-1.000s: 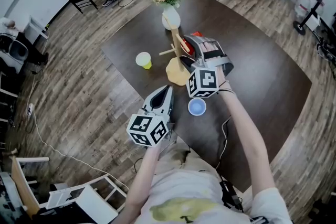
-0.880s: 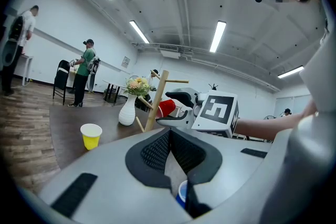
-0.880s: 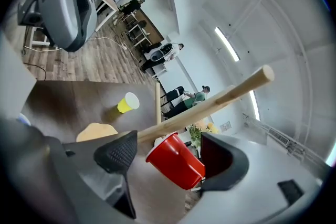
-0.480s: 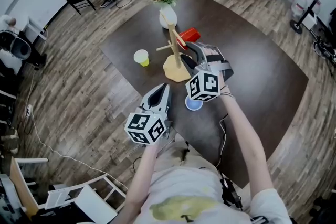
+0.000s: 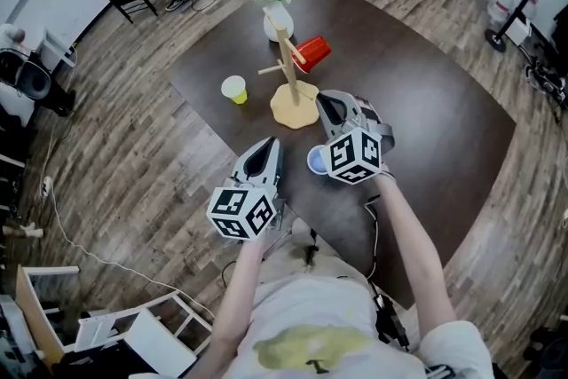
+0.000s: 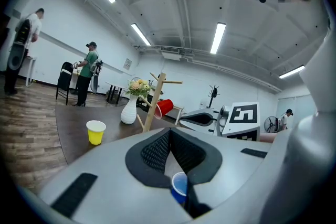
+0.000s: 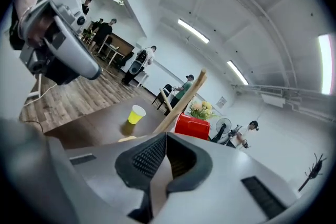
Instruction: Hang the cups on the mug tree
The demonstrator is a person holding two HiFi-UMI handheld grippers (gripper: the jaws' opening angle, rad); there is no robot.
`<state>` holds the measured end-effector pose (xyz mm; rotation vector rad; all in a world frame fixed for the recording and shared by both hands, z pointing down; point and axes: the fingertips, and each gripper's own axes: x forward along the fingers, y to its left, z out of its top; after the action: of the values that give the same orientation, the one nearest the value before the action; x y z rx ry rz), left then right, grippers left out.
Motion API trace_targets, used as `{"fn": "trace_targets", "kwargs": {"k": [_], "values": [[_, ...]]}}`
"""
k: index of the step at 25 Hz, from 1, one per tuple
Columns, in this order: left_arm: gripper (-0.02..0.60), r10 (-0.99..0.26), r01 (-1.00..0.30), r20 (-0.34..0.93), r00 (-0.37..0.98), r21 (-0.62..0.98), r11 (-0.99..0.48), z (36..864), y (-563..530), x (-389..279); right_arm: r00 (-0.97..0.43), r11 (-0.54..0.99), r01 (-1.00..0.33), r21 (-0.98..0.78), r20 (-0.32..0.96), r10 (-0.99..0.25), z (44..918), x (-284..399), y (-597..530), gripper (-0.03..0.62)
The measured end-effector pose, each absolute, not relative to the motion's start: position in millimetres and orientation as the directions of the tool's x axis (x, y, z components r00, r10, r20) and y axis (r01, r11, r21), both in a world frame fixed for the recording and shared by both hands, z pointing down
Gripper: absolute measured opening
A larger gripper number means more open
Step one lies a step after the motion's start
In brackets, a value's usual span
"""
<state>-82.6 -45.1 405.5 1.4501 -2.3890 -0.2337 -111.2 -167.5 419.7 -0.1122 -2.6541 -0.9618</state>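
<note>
A person stands at a dark table [image 5: 426,102] holding a gripper in each hand. The right gripper [image 5: 325,99] is closing fully, its black pads meeting with nothing between them. The left gripper [image 5: 269,145] also has its jaws pressed together and is empty. Just ahead of the right gripper's tips stands a wooden mug tree [image 5: 287,71] on a round base. A red cup [image 5: 311,53] hangs from one of its pegs. The cup lies roughly level, with its mouth against the trunk and its closed base pointing away, to the right gripper's far right. A blue cup [image 5: 318,161] sits upright on the table with its mouth up. It is between the two grippers and just left of the right gripper's marker cube [image 5: 355,155]. A yellow cup [image 5: 234,89] stands upright ahead of the left gripper, to the left of the tree and apart from it. Beyond the tree is a white vase [image 5: 277,19] of pale flowers. The head view alone shows all three cups laid out together. The left gripper view catches the blue cup low down, through the gap beneath its own pads, with the right gripper's cube off to the right. The right gripper view misses the blue cup but shows the red cup's ribbed side close above its pads, with the left gripper at upper left.
</note>
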Motion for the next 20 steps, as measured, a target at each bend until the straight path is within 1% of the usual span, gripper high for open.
{"fn": "trace_targets", "kwargs": {"k": [7, 10, 13, 20], "values": [[0.023, -0.874, -0.82, 0.208, -0.439, 0.307, 0.484, 416, -35, -75, -0.95, 0.906, 0.121, 0.405, 0.312, -0.012, 433, -73, -163, 0.021], [0.023, -0.87, -0.815, 0.212, -0.446, 0.306, 0.492, 421, -29, -71, -0.952, 0.936, 0.098, 0.339, 0.306, -0.012, 439, -58, -160, 0.021], [0.023, -0.865, -0.81, 0.218, -0.452, 0.306, 0.5, 426, -26, -68, -0.956, 0.969, 0.076, 0.234, 0.295, 0.003, 447, -44, -155, 0.021], [0.023, -0.856, -0.798, 0.24, -0.457, 0.314, 0.514, 442, -19, -58, -0.961, 0.998, 0.049, 0.035, 0.273, 0.038, 467, -13, -144, 0.023]]}}
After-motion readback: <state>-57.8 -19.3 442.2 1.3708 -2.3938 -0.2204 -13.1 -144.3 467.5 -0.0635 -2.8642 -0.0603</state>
